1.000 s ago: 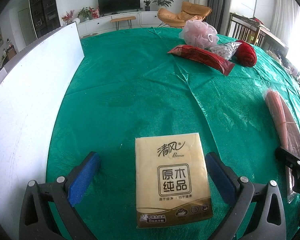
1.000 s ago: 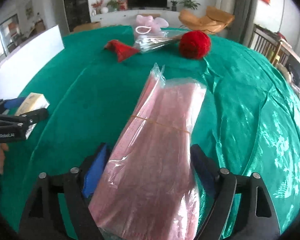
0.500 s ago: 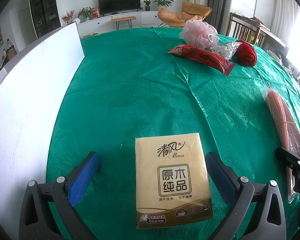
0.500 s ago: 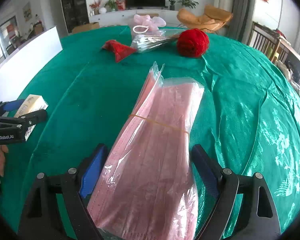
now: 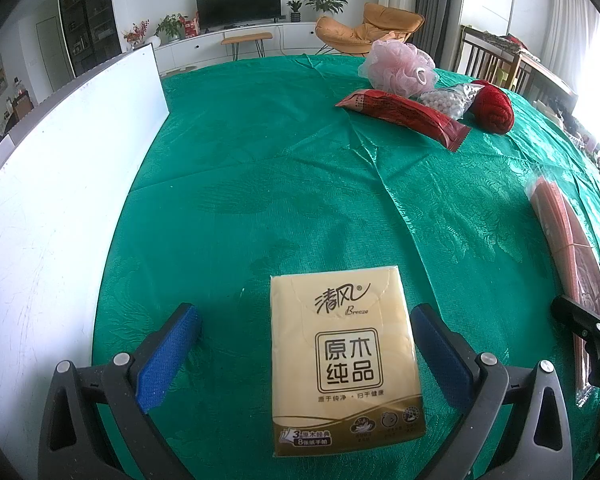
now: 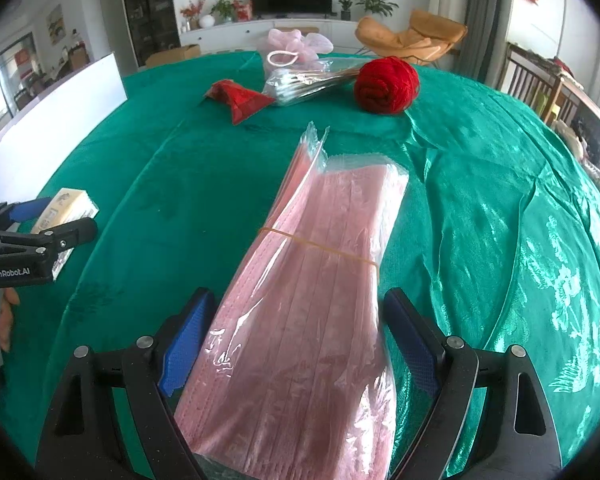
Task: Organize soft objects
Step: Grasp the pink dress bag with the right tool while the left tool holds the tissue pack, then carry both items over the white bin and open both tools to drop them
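A yellow tissue pack (image 5: 344,364) lies flat on the green tablecloth (image 5: 260,180), and my left gripper (image 5: 304,312) stands open astride it, both blue pads clear of its sides. The same pack (image 6: 66,208) shows in the right wrist view behind the left gripper (image 6: 40,240). A clear bag of pink face masks (image 6: 308,300), bound by a rubber band, lies between the spread fingers of my right gripper (image 6: 298,296), which is open. That mask bag (image 5: 568,252) also appears at the right edge of the left wrist view, with the right gripper (image 5: 580,320) at its near end.
At the far side lie a pink bath pouf (image 5: 396,68), a red packet (image 5: 404,114), a clear bag of small white items (image 5: 448,100) and a red yarn ball (image 5: 494,110). A white board (image 5: 60,200) stands along the table's left edge. Chairs stand beyond the table.
The right wrist view has shifted slightly and sharpened, with the mask bag now lying a little flatter between the fingers. The left gripper and tissue pack have not moved.
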### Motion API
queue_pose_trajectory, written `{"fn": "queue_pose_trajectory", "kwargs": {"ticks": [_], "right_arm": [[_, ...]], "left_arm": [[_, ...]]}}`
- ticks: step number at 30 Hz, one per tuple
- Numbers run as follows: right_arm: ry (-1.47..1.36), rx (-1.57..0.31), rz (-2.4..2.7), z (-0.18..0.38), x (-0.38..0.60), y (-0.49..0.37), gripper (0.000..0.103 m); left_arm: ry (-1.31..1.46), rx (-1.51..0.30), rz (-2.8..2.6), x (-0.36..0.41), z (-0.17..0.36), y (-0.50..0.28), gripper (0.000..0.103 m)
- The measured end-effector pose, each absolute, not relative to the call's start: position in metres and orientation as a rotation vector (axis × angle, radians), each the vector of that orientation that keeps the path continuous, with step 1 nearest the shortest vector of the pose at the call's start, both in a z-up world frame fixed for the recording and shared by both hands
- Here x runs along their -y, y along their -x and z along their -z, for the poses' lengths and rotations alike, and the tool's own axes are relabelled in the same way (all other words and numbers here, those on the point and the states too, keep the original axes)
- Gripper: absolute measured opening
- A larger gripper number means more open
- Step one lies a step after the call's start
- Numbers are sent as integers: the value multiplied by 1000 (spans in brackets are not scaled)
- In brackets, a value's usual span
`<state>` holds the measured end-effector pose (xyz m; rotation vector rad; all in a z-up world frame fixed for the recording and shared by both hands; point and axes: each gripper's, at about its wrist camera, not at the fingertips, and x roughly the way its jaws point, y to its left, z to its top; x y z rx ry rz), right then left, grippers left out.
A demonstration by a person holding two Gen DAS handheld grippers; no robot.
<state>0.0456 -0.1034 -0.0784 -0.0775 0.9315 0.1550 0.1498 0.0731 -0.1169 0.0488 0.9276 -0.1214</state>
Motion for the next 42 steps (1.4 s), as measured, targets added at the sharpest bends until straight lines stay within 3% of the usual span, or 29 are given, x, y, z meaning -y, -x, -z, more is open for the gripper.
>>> {"fn": "queue_pose_trajectory", "kwargs": {"ticks": [6,11,12,13,14,17,19,26,31,35,36,37,38,39,40,42], "right_arm": [[95,-1052,-192,74,104,-56,89],[107,-1206,-163,72,100,-76,88],[105,-1207,-149,71,101,-77,83],[95,-1204,-143,69,102,-77,77],[96,-1190,-128,65,104,-73,54],[116,-1147,-107,48,105,-57,28],[108,-1105,-107,33,107,-43,26],[-18,-996,-209,-23,88,-19,25],[-68,-887,-455,-88,5,-18,25],[-57,-839,-693,-124,-89,-15,26],[-66,-835,-747,-129,-111,-15,32],[-83,-832,-800,-131,-129,-15,38],[-98,-829,-857,-131,-147,-16,57],[-106,-826,-935,-129,-171,-18,76],[-99,-825,-956,-125,-186,-19,76],[-78,-839,-935,-114,-203,-23,75]], "left_arm": [[-52,-943,126,-73,117,-148,103],[-73,-1074,146,-72,113,-150,100],[-71,-1059,146,-73,112,-148,94],[-67,-1027,151,-74,107,-146,67],[-82,-1004,147,-75,103,-144,52],[-24,-989,175,-85,96,-137,52],[85,-964,207,-97,84,-123,52],[275,-840,293,-135,20,-65,52],[237,-715,142,-210,-31,-31,52],[212,-736,-53,-283,-40,-18,55],[204,-742,-92,-293,-38,-16,56],[194,-758,-171,-311,-34,-13,65],[195,-770,-213,-321,-30,-12,83],[206,-786,-266,-335,-25,-10,90],[224,-788,-315,-348,-21,-7,95],[259,-778,-384,-368,-18,1,95]]}}
